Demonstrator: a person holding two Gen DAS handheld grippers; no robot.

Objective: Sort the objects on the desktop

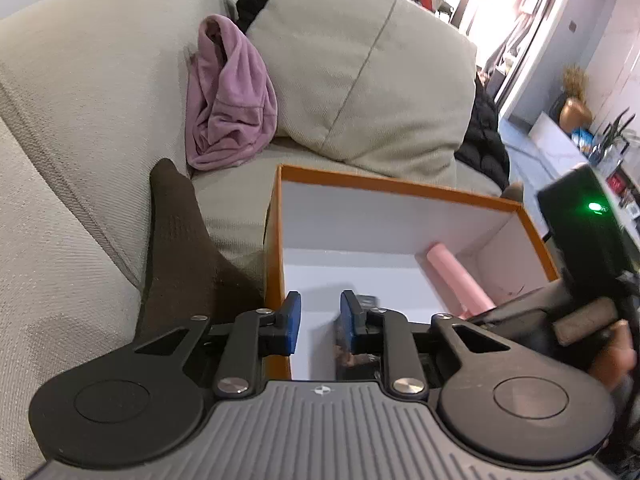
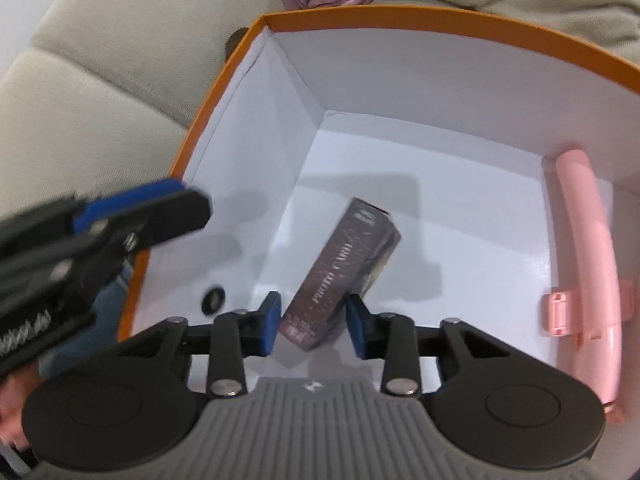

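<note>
An orange box with white inside (image 1: pixel 400 188) (image 2: pixel 440 26) stands on a beige sofa. In it lie a pink handheld device (image 1: pixel 460 280) (image 2: pixel 588 264) along the right wall and a dark "PHOTO CARD" box (image 2: pixel 344 272). My right gripper (image 2: pixel 314 322) is open above the box floor; the card box lies tilted between its blue pads, with gaps on both sides. My left gripper (image 1: pixel 320 316) is open and empty over the box's left near corner; it also shows in the right wrist view (image 2: pixel 160 208).
A purple cloth (image 1: pixel 230 100) lies against the sofa cushions (image 1: pixel 360 72). A dark brown sock (image 1: pixel 180 248) lies left of the box. A small black round object (image 2: pixel 213 300) sits on the box floor. A room with shelves lies to the right.
</note>
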